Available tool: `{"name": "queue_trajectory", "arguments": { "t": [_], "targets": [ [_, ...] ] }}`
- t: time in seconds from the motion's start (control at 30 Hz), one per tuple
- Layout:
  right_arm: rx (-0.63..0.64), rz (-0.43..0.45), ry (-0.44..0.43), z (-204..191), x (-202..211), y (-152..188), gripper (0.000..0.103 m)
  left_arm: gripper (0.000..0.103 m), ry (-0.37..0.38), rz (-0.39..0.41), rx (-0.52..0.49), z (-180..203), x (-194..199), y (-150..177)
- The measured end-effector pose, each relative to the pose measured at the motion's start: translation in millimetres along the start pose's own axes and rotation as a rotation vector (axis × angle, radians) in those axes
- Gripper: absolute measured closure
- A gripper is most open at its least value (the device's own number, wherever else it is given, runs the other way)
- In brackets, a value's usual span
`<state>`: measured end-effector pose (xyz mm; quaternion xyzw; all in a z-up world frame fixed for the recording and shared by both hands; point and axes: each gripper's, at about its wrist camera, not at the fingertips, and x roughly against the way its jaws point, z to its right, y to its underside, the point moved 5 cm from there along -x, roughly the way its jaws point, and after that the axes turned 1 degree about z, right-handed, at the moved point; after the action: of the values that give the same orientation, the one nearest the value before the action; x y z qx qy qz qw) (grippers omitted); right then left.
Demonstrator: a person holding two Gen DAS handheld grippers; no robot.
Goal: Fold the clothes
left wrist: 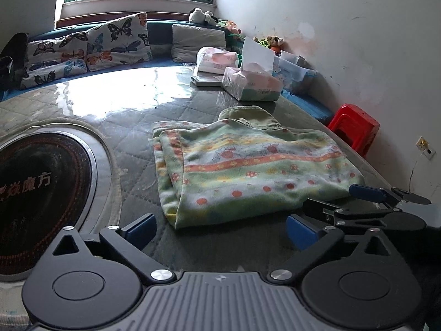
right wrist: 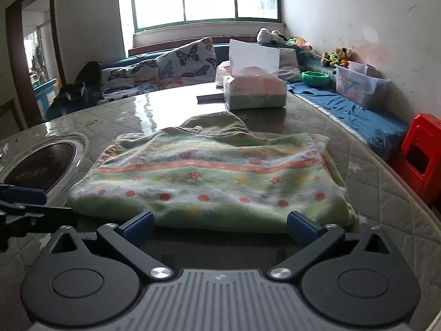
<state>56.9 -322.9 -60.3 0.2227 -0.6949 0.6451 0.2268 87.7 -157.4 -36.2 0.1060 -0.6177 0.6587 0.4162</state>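
A green fleece garment [left wrist: 248, 165] with orange and yellow patterned bands lies folded into a rectangle on the quilted table top; its olive collar sticks out at the far edge. It also shows in the right wrist view [right wrist: 209, 182]. My left gripper [left wrist: 220, 233] is open and empty, just short of the garment's near left corner. My right gripper [right wrist: 220, 227] is open and empty at the garment's near edge, touching nothing. The right gripper's fingers [left wrist: 366, 193] show at the garment's right corner in the left wrist view.
A round black cooktop [left wrist: 41, 193] is set into the table on the left. Tissue packs [left wrist: 250, 84] stand beyond the garment. A red plastic stool [left wrist: 355, 127] stands beside the table on the right. Butterfly cushions [left wrist: 88, 47] line the far bench.
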Motion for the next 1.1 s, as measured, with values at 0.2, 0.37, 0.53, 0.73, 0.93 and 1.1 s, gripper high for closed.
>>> {"name": "queue_trajectory", "arguments": {
  "t": [0.2, 0.37, 0.53, 0.73, 0.93, 1.1],
  "targets": [
    [-0.042, -0.015, -0.015, -1.5, 2.8, 5.6, 0.0, 0.0, 0.014, 0.006, 0.006, -1.1, 7.4, 4.5],
    [-0.035, -0.01, -0.002, -5.8, 8.3, 6.8, 0.0, 0.0, 0.014, 0.001, 0.012, -2.1, 11.6, 8.0],
    [-0.023, -0.015, 0.019, -8.9, 11.5, 8.2, 0.0, 0.0, 0.01, 0.003, 0.03, -5.9, 16.7, 10.8],
    [-0.019, -0.026, 0.063, -8.9, 13.9, 12.5, 0.0, 0.0, -0.016, -0.017, 0.041, -10.5, 18.8, 15.9],
    [-0.02, -0.032, 0.07, -10.6, 16.2, 15.2, 0.0, 0.0, -0.026, -0.024, 0.04, -10.0, 20.6, 18.4],
    [-0.036, -0.035, 0.072, -10.8, 16.5, 16.9, 0.0, 0.0, -0.026, -0.028, 0.036, -7.5, 21.1, 19.1]
  ]
}}
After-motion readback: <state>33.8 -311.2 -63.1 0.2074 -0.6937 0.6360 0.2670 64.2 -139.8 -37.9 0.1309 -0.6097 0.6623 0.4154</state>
